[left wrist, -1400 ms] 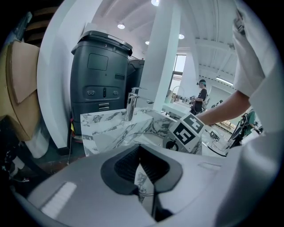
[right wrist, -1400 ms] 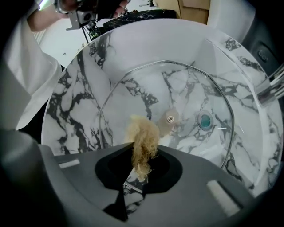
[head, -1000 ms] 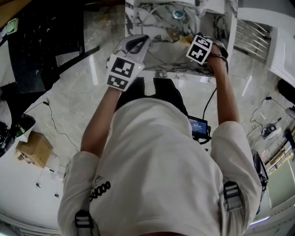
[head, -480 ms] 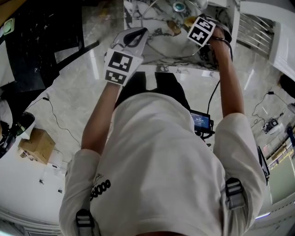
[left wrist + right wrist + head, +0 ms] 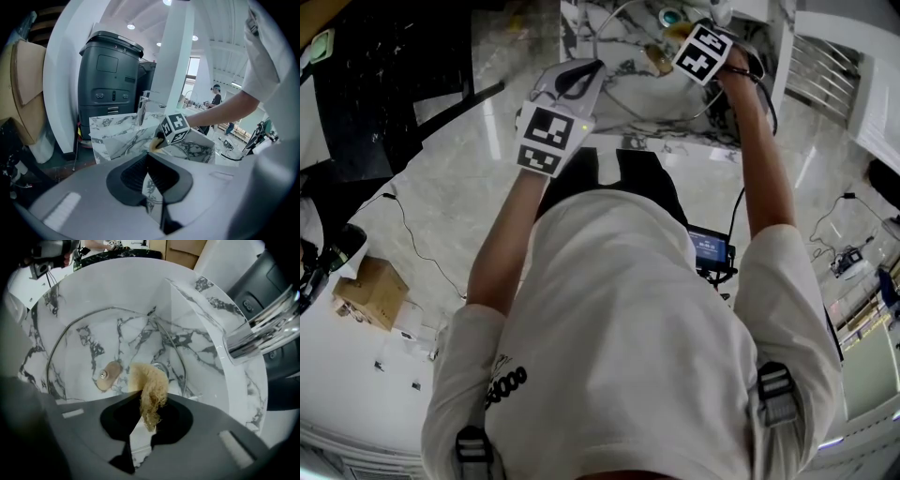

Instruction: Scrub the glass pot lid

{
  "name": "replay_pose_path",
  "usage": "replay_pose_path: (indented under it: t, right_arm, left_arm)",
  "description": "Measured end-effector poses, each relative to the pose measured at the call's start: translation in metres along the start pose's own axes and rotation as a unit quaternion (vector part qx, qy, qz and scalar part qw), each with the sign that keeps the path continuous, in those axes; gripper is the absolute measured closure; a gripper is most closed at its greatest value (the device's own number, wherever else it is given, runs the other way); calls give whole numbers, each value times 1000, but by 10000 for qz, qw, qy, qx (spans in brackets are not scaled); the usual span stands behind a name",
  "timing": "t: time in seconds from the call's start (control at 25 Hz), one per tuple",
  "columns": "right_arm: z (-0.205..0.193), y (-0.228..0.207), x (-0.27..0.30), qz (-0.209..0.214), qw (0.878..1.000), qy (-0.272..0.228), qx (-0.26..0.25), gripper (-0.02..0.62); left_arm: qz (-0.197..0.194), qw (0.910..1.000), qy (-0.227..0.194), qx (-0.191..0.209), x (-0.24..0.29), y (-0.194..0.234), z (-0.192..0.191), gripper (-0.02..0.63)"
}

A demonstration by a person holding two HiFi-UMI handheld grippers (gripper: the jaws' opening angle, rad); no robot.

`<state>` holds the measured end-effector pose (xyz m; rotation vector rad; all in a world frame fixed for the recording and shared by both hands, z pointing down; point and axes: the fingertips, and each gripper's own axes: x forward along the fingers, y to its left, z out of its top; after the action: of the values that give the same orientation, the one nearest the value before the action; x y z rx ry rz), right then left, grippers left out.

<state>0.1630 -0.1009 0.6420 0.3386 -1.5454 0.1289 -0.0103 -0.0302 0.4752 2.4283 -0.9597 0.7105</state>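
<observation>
The glass pot lid (image 5: 93, 341) leans inside the marble sink (image 5: 206, 357), its wooden knob (image 5: 107, 375) facing me and its metal rim arcing around it. My right gripper (image 5: 143, 413) is shut on a tan fibrous scrubber (image 5: 149, 387), held just in front of the glass beside the knob. In the head view the lid (image 5: 628, 73) lies in the sink at the top, with the right gripper (image 5: 684, 37) over it. My left gripper (image 5: 579, 73) hovers at the sink's left edge, shut with nothing between its pads (image 5: 136, 171).
A chrome faucet (image 5: 262, 333) overhangs the sink's right side. The drain (image 5: 159, 366) sits behind the scrubber. A black bin (image 5: 110, 89) stands behind the sink unit (image 5: 117, 131). A cardboard box (image 5: 370, 295) and cables lie on the glossy floor to the left.
The right gripper has moved farther over the sink with the scrubber, toward the lid's knob. The left gripper has stayed almost where it was.
</observation>
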Motion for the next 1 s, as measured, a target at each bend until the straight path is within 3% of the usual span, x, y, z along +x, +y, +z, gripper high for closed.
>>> replay_pose_path:
  t: [0.24, 0.6, 0.8, 1.0]
  right_arm:
    - [16, 17, 0, 371, 9979, -355, 382, 546]
    - [20, 58, -8, 669, 9954, -579, 368, 549]
    - [16, 66, -15, 633, 9951, -642, 396, 550]
    - [17, 74, -21, 374, 9975, -604, -49, 552]
  left_arm:
    - [-8, 10000, -2, -28, -1, 0, -2, 597]
    - [-2, 10000, -5, -24, -6, 3, -4, 597]
    - [-24, 10000, 0, -13, -6, 0, -5, 597]
    - [-75, 10000, 9, 3, -6, -6, -5, 597]
